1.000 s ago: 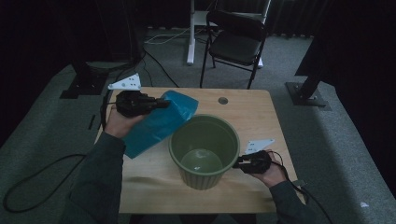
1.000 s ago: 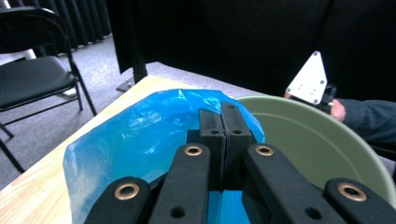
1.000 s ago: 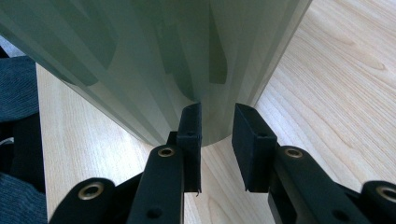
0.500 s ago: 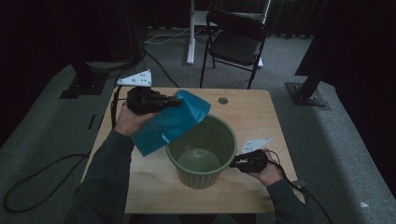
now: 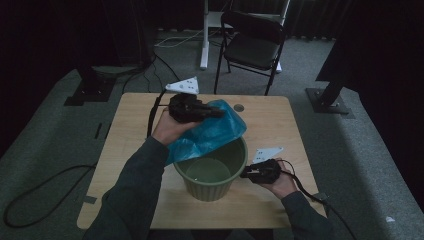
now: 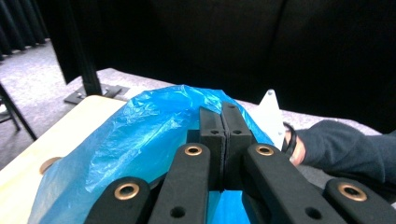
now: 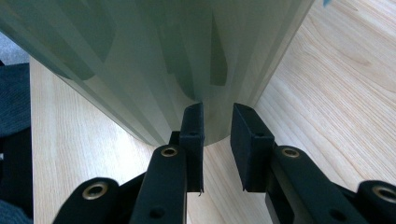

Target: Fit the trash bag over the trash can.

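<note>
Translucent blue bag (image 5: pixel 210 132), crinkled and glossy. Pale sage-green bin (image 5: pixel 212 172) with vertical ribbing. Light wood-grain tabletop (image 5: pixel 272 117). Black tongs (image 6: pixel 223 135) with brass-coloured rivets. Black chair (image 5: pixel 250 42), grey floor (image 5: pixel 365 165).

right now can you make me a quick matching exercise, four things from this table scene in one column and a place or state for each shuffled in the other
Things:
1. blue plastic bag
2. green bin
3. left gripper
4. right gripper

Places or states:
A. jaws a little apart, tips at the ribbed outer wall near its base
B. stands upright on the wooden table
C. jaws shut on thin plastic
D. hangs partly over the bin's rim

Pairs: 1-D, 2-B, 3-C, 4-A
</note>
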### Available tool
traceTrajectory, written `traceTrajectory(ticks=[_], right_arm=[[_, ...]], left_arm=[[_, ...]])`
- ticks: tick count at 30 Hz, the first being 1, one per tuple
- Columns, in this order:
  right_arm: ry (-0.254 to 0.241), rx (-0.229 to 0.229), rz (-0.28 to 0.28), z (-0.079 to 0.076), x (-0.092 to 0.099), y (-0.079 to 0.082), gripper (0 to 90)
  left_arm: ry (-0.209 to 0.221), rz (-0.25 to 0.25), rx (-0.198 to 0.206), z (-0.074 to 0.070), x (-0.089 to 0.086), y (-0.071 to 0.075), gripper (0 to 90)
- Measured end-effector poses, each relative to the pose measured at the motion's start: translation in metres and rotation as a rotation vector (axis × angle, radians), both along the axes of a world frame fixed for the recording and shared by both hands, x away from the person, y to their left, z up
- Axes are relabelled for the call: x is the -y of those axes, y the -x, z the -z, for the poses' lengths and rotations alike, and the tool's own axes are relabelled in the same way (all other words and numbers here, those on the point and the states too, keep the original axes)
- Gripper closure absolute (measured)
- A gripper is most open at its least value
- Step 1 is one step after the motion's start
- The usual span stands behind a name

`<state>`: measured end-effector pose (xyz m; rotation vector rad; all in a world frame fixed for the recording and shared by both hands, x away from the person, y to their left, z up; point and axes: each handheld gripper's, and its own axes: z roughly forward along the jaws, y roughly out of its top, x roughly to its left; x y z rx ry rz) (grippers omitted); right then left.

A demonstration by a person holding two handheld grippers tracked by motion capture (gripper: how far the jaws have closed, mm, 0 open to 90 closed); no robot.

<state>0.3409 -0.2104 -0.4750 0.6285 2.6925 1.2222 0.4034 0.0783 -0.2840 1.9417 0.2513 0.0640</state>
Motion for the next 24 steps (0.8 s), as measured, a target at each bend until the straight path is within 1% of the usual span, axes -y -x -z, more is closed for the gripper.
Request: traceTrajectory(ticks=[2,3,5,9,17,18,21,22,24], right_arm=[[-0.007,-0.003,0.000,0.001,-0.003,-0.001,74.5],[-0.006,-0.001,0.001,0.001,-0.004,-0.001,74.5],[-0.004,0.006,0.003,0.001,-0.008,-0.001,74.3],[-0.001,0.016,0.010,0.001,-0.013,-0.002,73.9],[-0.015,0.030,0.040,0.001,-0.019,-0.003,73.2],[-0.007,0.043,0.036,0.000,-0.019,-0.004,72.7],[-0.013,0.051,0.047,-0.002,-0.016,-0.004,71.2],[-0.018,0.053,0.054,-0.002,-0.014,-0.003,70.9],[-0.024,0.051,0.070,-0.003,-0.008,-0.004,70.3]], left_arm=[[-0.006,0.005,-0.001,0.000,0.008,-0.001,89.3],[-0.006,0.005,-0.001,0.000,0.008,-0.001,89.3],[0.001,0.011,-0.012,0.000,0.019,-0.004,89.3],[-0.006,0.021,-0.022,0.001,0.034,-0.004,89.3],[-0.019,0.068,-0.012,-0.001,0.063,0.001,89.2],[-0.027,0.070,-0.007,-0.002,0.065,0.002,89.2],[-0.033,0.070,-0.007,-0.002,0.063,0.003,89.1],[-0.026,0.069,-0.007,-0.002,0.061,0.003,89.1],[0.011,0.072,-0.024,-0.004,0.056,0.001,89.1]])
